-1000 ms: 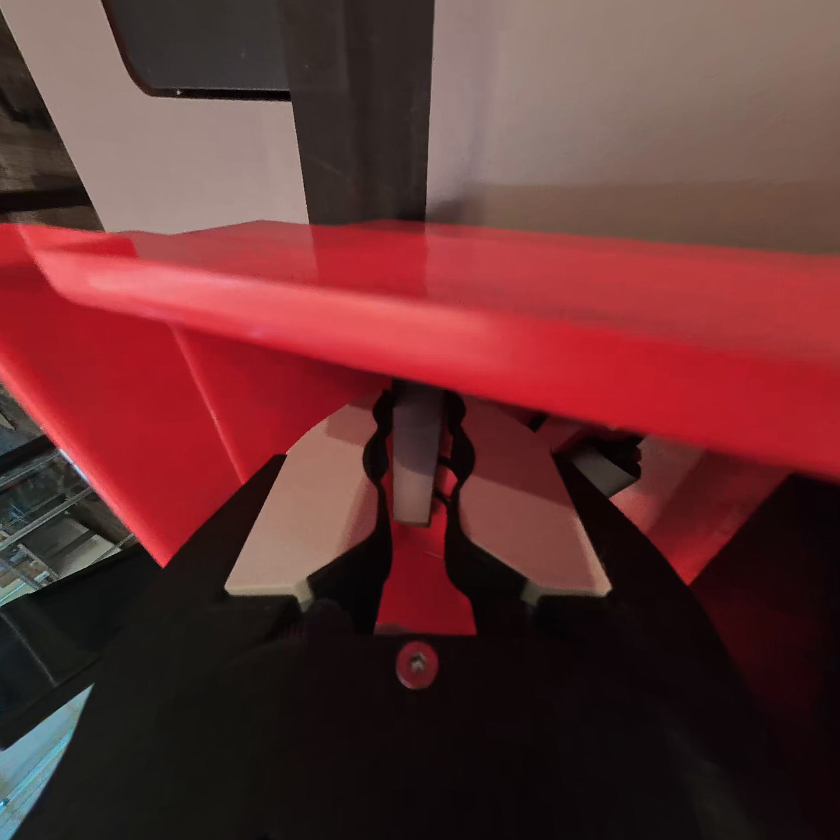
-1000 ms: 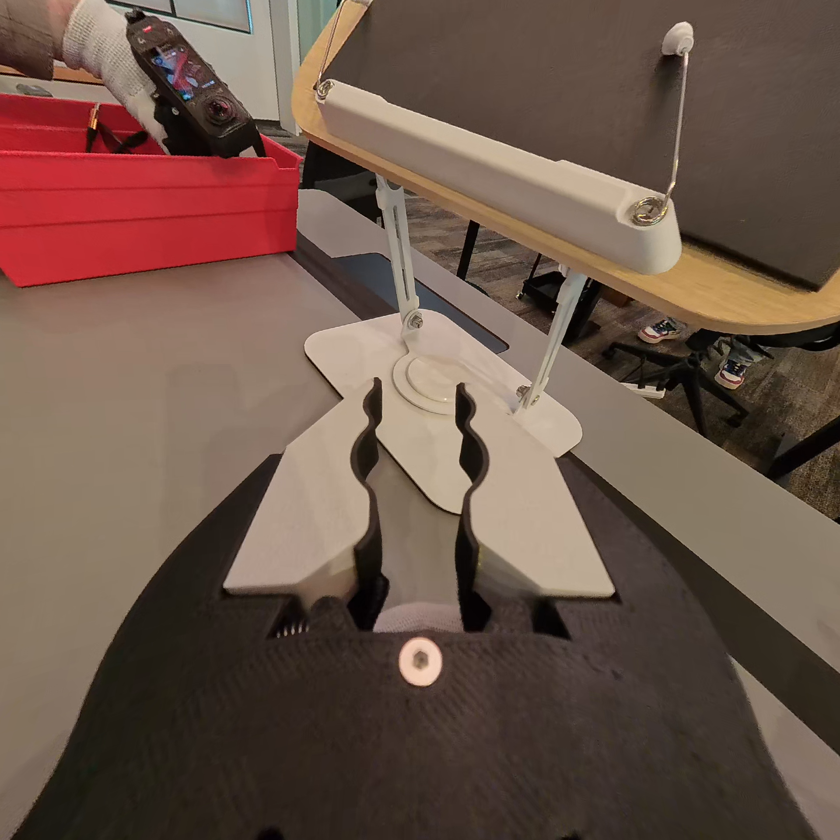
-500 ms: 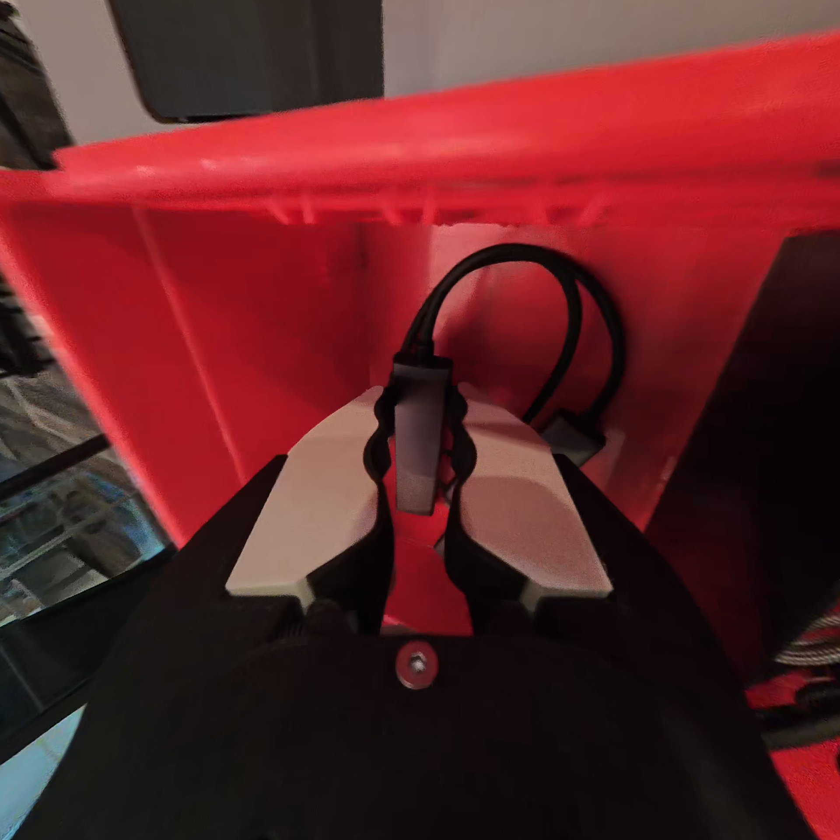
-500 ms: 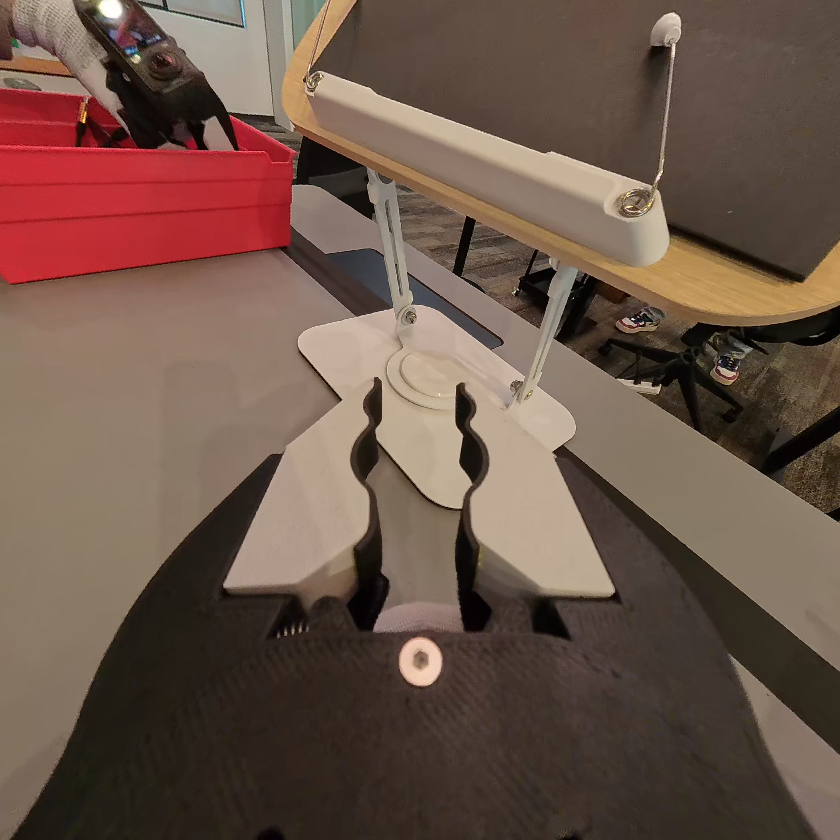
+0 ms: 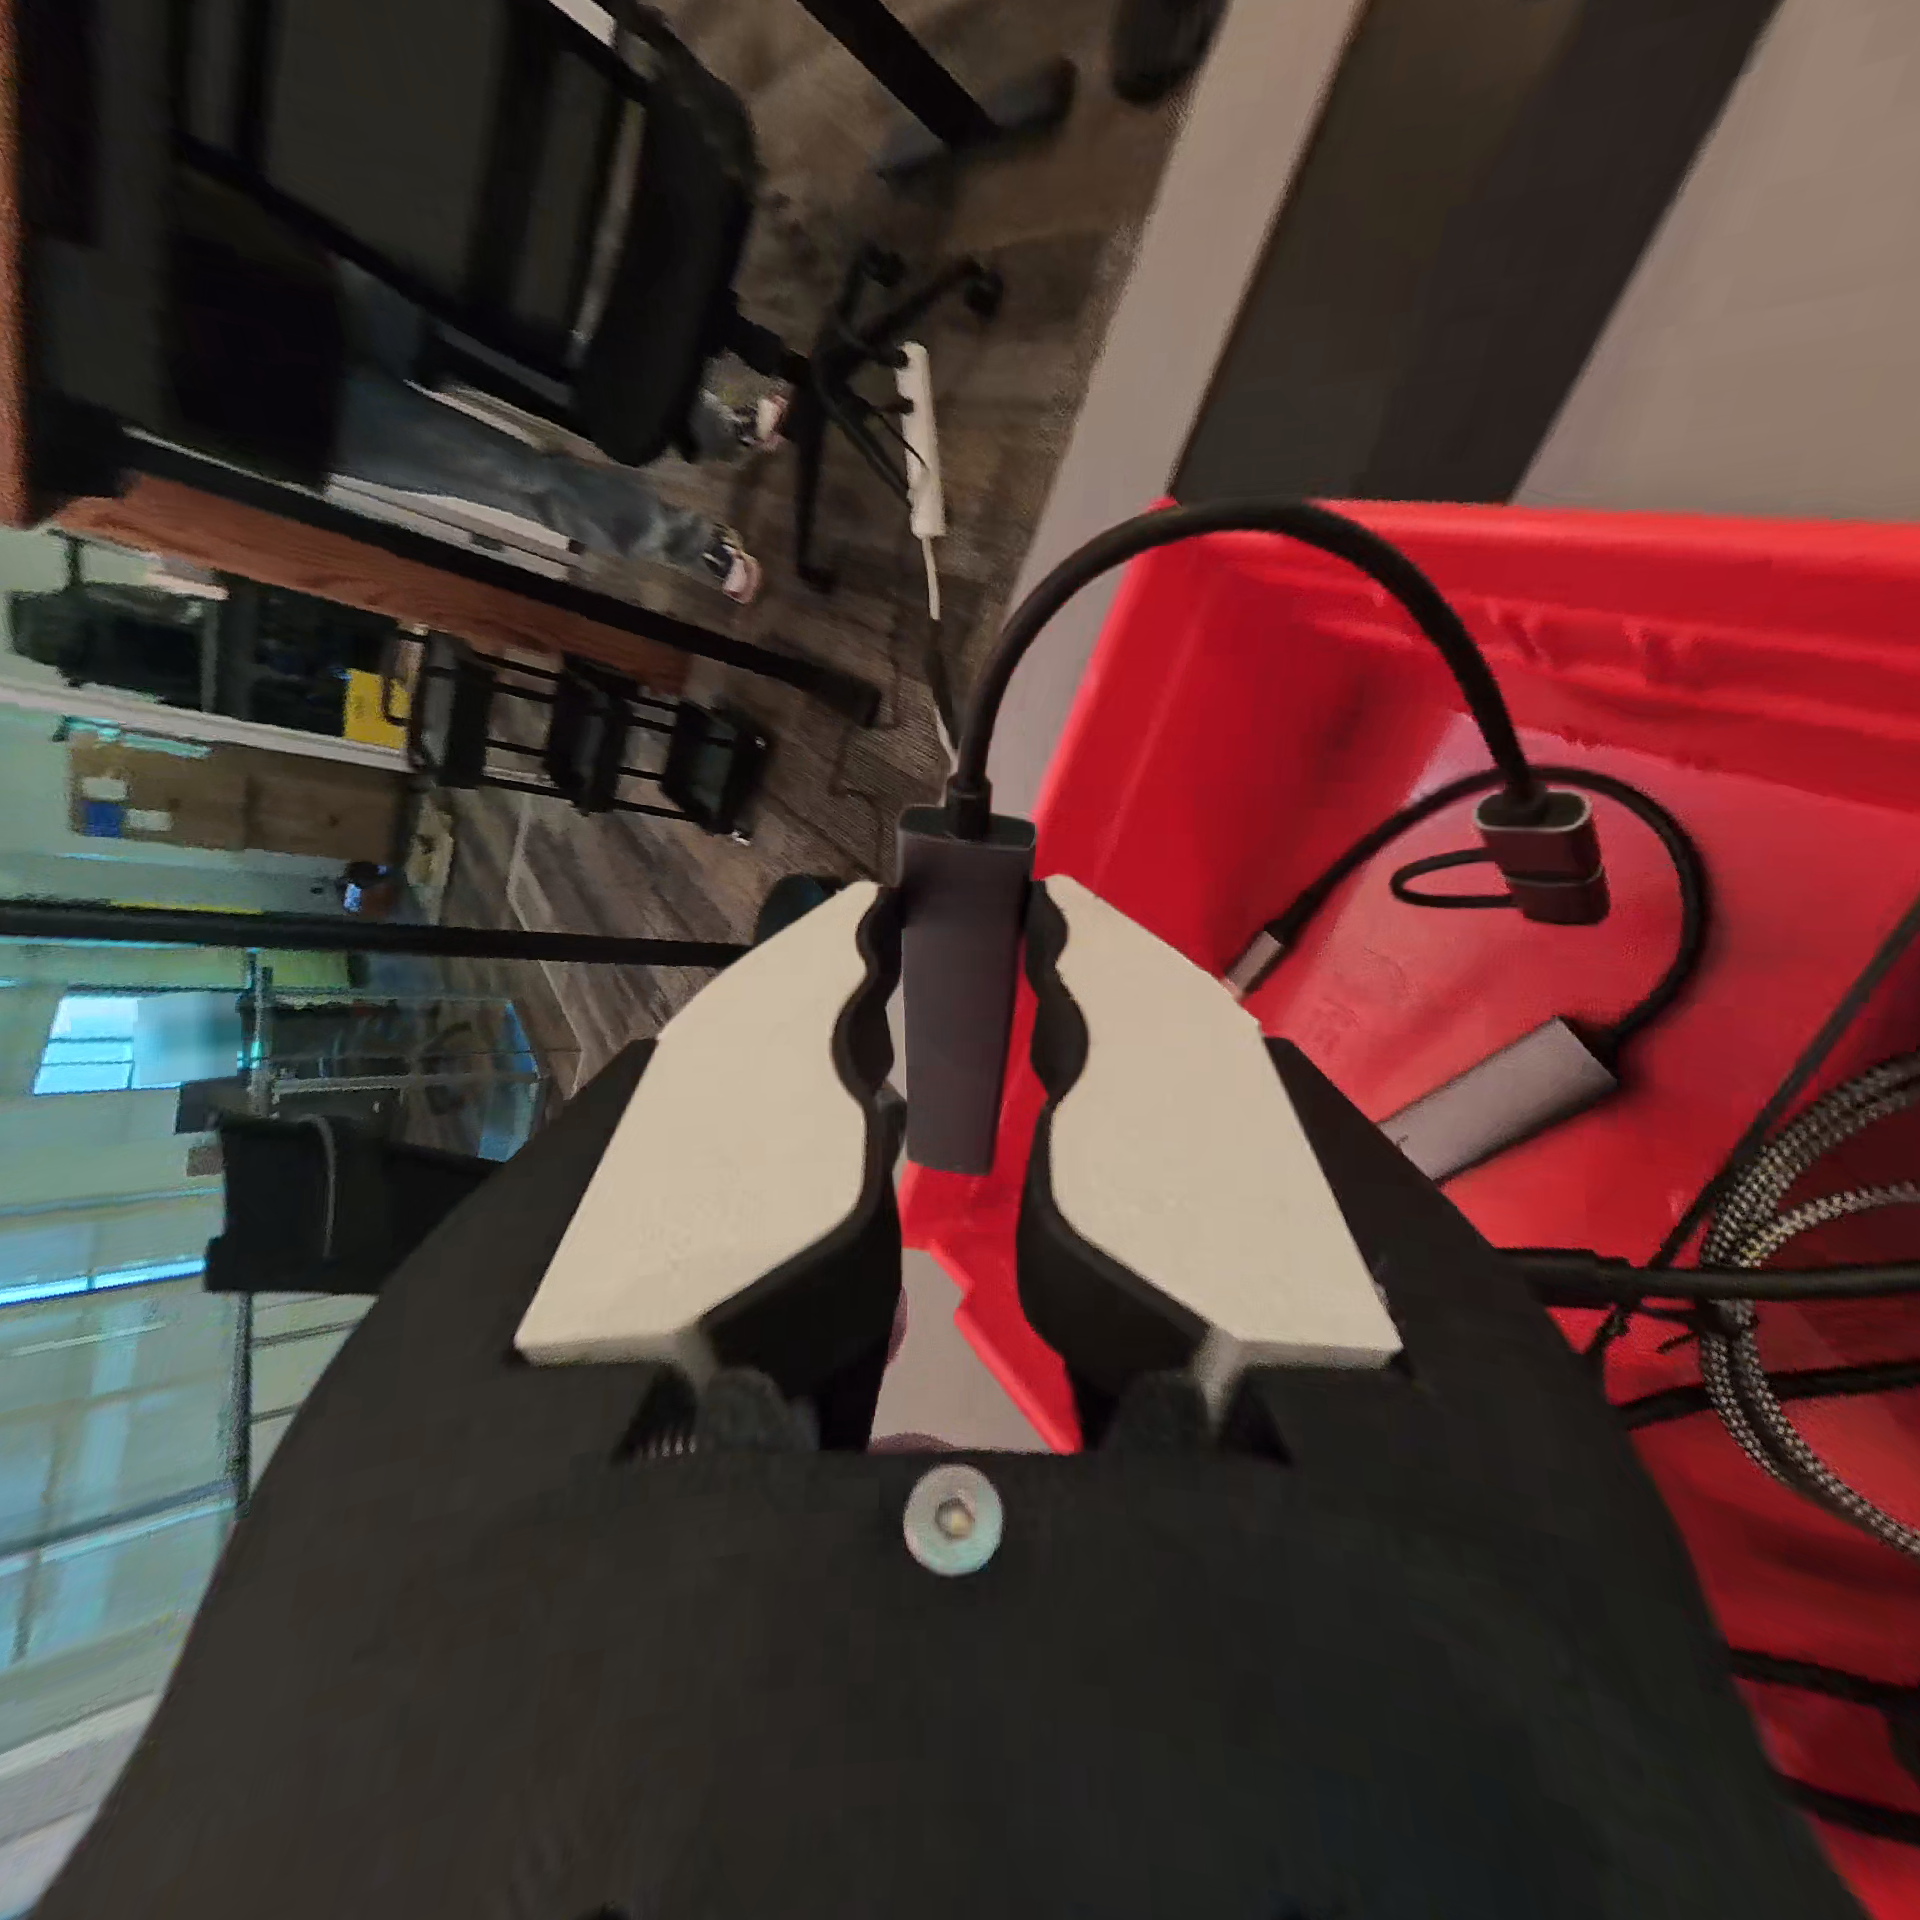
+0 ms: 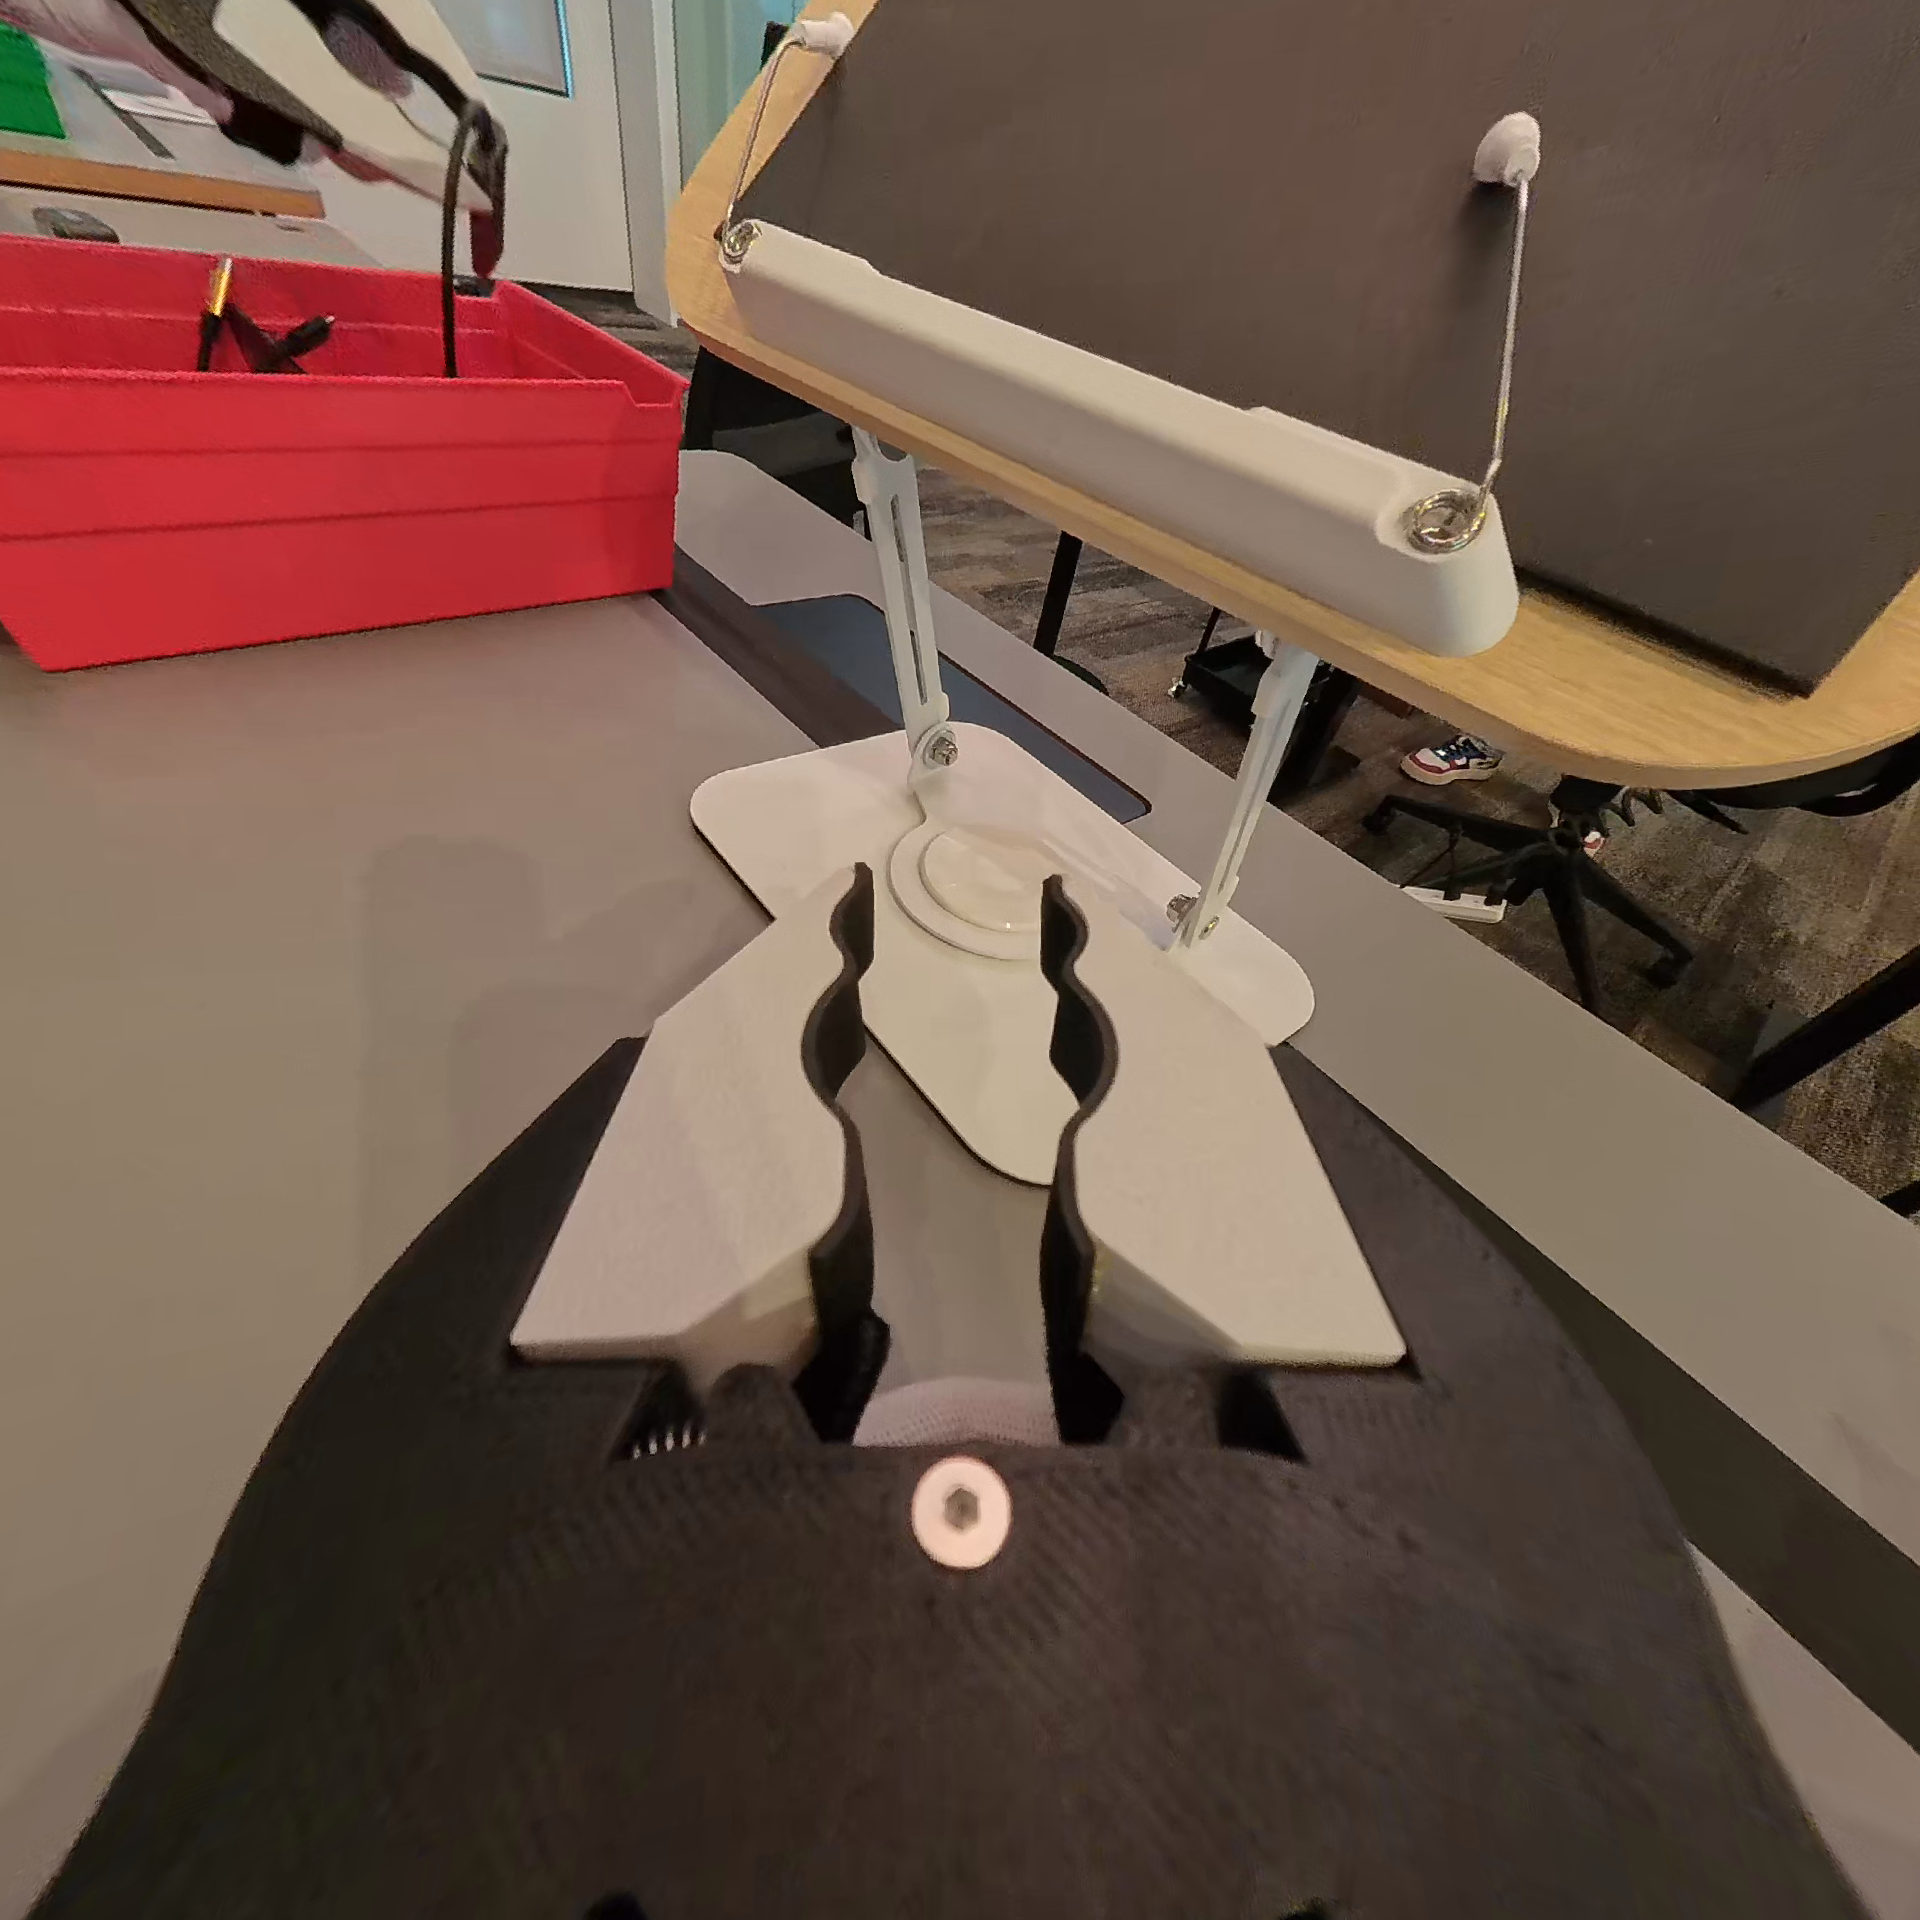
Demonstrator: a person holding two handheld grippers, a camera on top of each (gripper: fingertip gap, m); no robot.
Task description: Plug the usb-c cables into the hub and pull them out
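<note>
My left gripper (image 5: 961,904) is shut on a slim dark grey hub (image 5: 956,1029) and holds it above the corner of the red bin (image 5: 1299,707). The hub's short black cable (image 5: 1247,530) arches over to its dark plug (image 5: 1543,857), which hangs down into the bin. A second grey hub (image 5: 1496,1091) and a braided cable (image 5: 1787,1247) lie in the bin. My right gripper (image 6: 956,894) is open and empty, low over the grey table (image 6: 312,883). In the right wrist view the left gripper (image 6: 343,104) shows at the top left, with the black cable (image 6: 450,260) hanging into the bin (image 6: 312,499).
A white stand base (image 6: 997,935) lies on the table just ahead of my right gripper. It carries a tilted wooden board (image 6: 1351,644) with a dark panel overhead. The table's right edge drops to a floor with chairs (image 6: 1558,862). More black cables (image 6: 249,332) stick up in the bin. The left gripper's tips are roughly 45 centimeters from the right gripper's.
My left gripper has lifted the hub up out of the red bin and rolled over sideways, so the room now shows behind it. My right gripper has hardly moved.
</note>
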